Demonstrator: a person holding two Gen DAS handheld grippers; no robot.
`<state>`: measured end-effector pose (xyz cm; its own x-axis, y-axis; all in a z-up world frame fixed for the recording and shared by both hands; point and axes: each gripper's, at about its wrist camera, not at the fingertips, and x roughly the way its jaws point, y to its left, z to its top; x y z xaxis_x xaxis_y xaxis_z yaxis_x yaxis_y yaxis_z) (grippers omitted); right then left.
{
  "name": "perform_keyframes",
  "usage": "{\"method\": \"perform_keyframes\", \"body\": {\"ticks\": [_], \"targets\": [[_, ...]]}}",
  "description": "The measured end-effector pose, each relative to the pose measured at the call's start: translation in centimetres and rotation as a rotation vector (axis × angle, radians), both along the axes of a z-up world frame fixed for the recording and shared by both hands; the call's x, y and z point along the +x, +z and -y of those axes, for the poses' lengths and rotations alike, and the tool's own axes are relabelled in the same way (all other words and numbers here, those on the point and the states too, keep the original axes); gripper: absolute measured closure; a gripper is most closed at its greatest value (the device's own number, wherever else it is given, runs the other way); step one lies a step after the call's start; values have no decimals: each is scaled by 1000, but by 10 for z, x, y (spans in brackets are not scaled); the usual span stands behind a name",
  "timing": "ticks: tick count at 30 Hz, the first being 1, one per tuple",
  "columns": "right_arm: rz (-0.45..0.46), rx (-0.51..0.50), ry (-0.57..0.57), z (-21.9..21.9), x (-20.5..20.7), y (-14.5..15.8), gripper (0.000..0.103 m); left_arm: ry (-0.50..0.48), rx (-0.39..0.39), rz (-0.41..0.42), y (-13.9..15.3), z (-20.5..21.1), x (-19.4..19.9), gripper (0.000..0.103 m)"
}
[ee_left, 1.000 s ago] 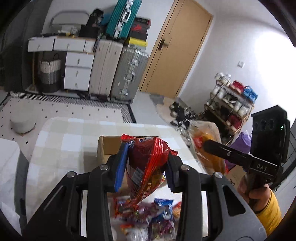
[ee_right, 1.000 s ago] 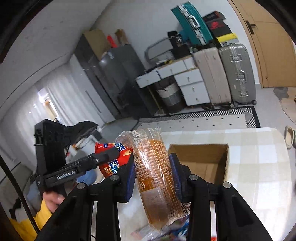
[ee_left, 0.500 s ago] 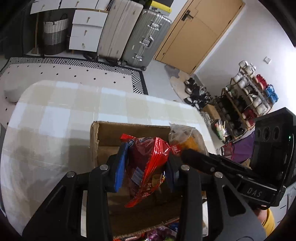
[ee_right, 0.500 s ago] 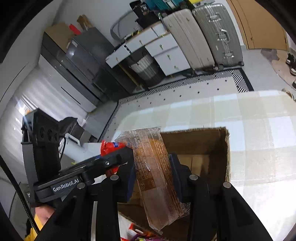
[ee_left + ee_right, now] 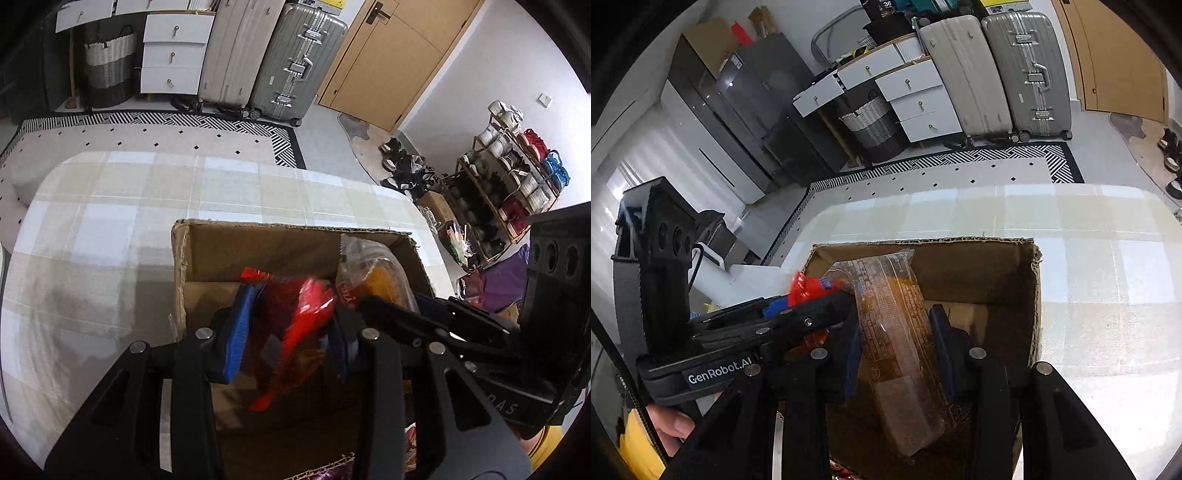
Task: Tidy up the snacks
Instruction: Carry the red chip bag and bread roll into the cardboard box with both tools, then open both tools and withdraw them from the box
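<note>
Snacks both over cardboard box now. Red bag pinched in left gripper, hanging long way down, box floor right below. Clear brown pack pinched in right gripper, long way down too, w/ bottom end low inside box. Side by side, nearly touching. Box on checked table. Bedroom w/ suitcases, drawers, rug, shoe rack.

Left hand-held gripper, right hand-held gripper, both clamped, apparently angled downward
</note>
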<state>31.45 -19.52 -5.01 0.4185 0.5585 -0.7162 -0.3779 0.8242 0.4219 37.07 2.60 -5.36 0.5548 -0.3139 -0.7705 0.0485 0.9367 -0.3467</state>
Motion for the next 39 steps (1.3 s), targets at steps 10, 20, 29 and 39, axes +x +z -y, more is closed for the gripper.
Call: {"method": "perform_keyframes", "body": {"ticks": [10,20,29,39], "targets": [[64,-34,-14,7,-16,23,57,54,114,-15,21,2,-21,46],[321,-117,-31,22,-103,98,30,84,156,305,103,2,-128,19],[591,-89,-63,43,-224,170,1,127,185,500,168,11,-259,1],[734,-52,-105,60,-353,188,0,193,131,655,182,6,-398,1]]}}
